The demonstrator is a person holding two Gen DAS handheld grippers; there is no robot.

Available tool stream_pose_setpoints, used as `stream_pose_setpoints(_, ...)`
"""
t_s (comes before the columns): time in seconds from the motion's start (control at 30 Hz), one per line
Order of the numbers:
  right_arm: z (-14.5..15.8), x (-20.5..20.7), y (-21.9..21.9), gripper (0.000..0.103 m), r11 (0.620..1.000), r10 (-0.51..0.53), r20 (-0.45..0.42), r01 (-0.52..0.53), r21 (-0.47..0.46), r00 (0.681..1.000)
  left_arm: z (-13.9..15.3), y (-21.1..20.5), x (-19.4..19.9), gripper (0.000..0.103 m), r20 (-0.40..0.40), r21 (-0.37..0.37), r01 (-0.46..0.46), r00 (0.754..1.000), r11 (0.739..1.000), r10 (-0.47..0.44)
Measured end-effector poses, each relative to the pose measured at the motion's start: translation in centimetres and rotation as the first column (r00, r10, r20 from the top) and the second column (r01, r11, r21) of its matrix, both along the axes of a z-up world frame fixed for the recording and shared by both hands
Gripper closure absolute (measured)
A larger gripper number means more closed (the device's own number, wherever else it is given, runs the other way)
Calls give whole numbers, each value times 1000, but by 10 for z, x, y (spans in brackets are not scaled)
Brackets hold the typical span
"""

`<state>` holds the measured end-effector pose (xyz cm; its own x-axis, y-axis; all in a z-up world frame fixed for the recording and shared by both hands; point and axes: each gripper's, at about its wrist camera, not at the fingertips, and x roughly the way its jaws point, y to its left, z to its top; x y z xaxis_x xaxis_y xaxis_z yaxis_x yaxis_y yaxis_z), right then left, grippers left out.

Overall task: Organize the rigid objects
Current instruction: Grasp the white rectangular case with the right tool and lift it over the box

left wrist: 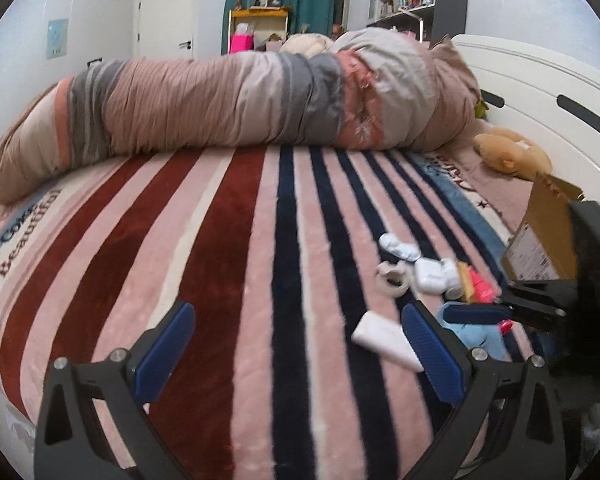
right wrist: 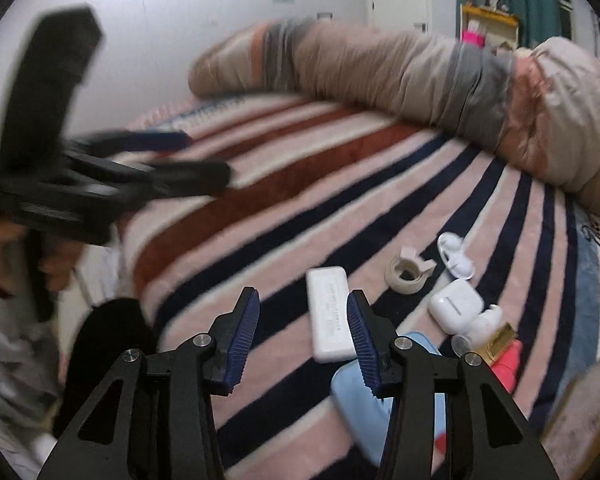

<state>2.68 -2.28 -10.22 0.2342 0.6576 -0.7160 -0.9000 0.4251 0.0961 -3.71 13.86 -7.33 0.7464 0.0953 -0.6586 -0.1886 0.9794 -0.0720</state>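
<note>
White power bank flat on striped bed, just beyond right gripper's wide-open, empty fingers; left gripper likewise agape.

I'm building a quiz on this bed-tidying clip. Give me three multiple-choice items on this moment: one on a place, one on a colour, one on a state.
1. Where does the white power bank lie?
A. on the striped blanket
B. inside the cardboard box
C. on the rolled duvet

2. What colour are the gripper pads?
A. red
B. blue
C. green

3. How does the right gripper stand?
A. shut on the tape roll
B. shut on the power bank
C. open, holding nothing

Answers: 1 A, it rests flat on the striped blanket, apart from the tape roll. 2 B, ribbed blue pads show in both views. 3 C, its fingers are spread with nothing between them.
</note>
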Motion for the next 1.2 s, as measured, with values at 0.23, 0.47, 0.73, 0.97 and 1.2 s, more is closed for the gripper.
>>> stream_pose_setpoints(0.23,-52,26,30,60,987,-13,-53,4,-162,998,-18,8,-5,1,-26,0,-24,999,1000,24)
stream_pose_setpoints(0.47,-28,28,17,72,992,-87,-5,86,-97,996,-18,7,-14,1,-19,-4,-6,1000,1000,6)
stream_pose_setpoints(0.73,136,13,-141,72,907,-391,152,352,229,908,-27,-55,12,1,-21,-109,186,982,977,-189)
stream_pose_setpoints(0.97,112,45,-248,72,744,-665,142,666,45,733,-66,-137,60,1,-113,-109,292,946,950,-304)
stream_pose_setpoints(1.2,75,62,-247,71,739,-655,145,668,-83,742,-83,-158,78,4,-127,-71,280,949,957,-287)
